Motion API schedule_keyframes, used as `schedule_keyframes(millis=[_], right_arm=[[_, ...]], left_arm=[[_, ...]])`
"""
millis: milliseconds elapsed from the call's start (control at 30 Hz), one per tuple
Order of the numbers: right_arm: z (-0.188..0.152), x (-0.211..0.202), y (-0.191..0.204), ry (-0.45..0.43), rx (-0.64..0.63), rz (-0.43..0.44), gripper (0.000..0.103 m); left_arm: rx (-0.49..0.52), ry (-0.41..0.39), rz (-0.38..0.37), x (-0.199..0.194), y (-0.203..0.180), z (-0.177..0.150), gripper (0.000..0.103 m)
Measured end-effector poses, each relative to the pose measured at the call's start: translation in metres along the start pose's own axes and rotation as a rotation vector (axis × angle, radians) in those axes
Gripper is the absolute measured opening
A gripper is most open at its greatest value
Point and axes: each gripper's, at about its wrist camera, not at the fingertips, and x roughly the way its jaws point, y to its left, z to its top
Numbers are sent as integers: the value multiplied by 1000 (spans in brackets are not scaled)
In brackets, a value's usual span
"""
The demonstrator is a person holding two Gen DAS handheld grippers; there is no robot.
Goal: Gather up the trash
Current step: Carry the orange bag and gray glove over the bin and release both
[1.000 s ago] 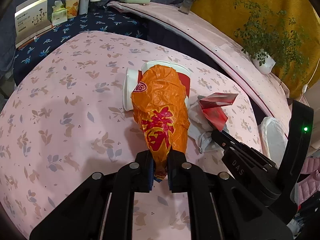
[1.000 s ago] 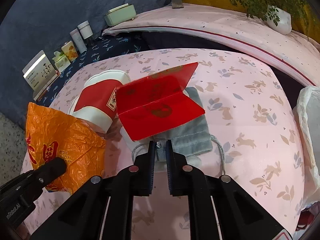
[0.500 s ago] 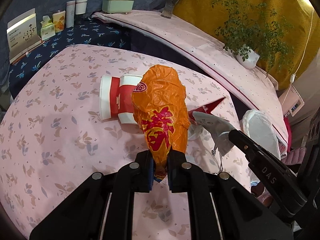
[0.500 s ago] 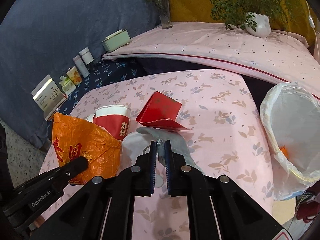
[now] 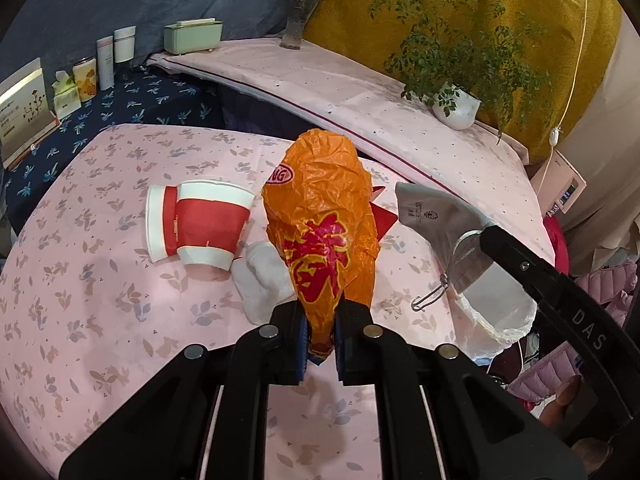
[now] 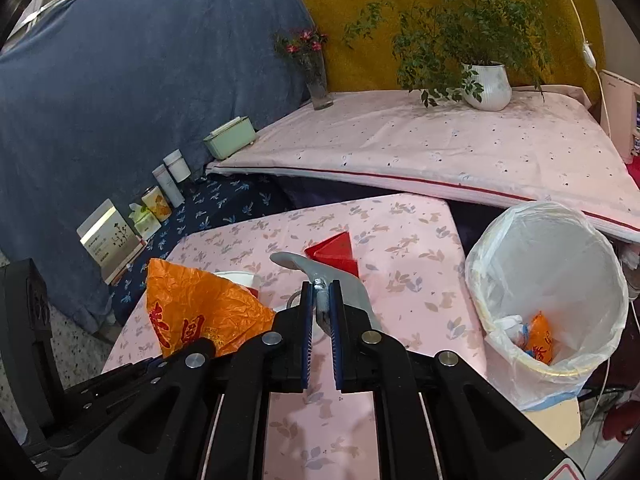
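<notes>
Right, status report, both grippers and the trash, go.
Left gripper shut on orange bag. Right gripper shut on grey pouch. Bin at table's right edge. Paper cups still on table.

A table [image 5: 100, 320] draped in a pink cloth printed with small leaves carries the loose litter; on it lie two red-and-white paper cups [image 5: 198, 224] on their sides, nested one in the other; just beside them sits a crumpled white tissue [image 5: 260, 280]; a folded red card [image 6: 334, 254] lies farther back; behind the table a lower surface under a dark blue patterned cloth [image 5: 132, 104] holds a standing card [image 5: 22, 106], a tissue pack [image 5: 66, 94], a tin [image 5: 85, 78] and two white bottles [image 5: 116, 54]; a longer pale pink ledge [image 6: 440, 152] bears a green box [image 6: 230, 142], a vase of flowers [image 6: 316, 76] and a potted plant [image 6: 486, 84].
</notes>
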Motion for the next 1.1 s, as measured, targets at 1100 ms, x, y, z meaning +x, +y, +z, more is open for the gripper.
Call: schedule_keyframes(millis=[1100], right_arm=[[24, -68, -181, -119, 200, -249, 8]], left_arm=[[307, 68, -235, 63, -222, 14, 10]])
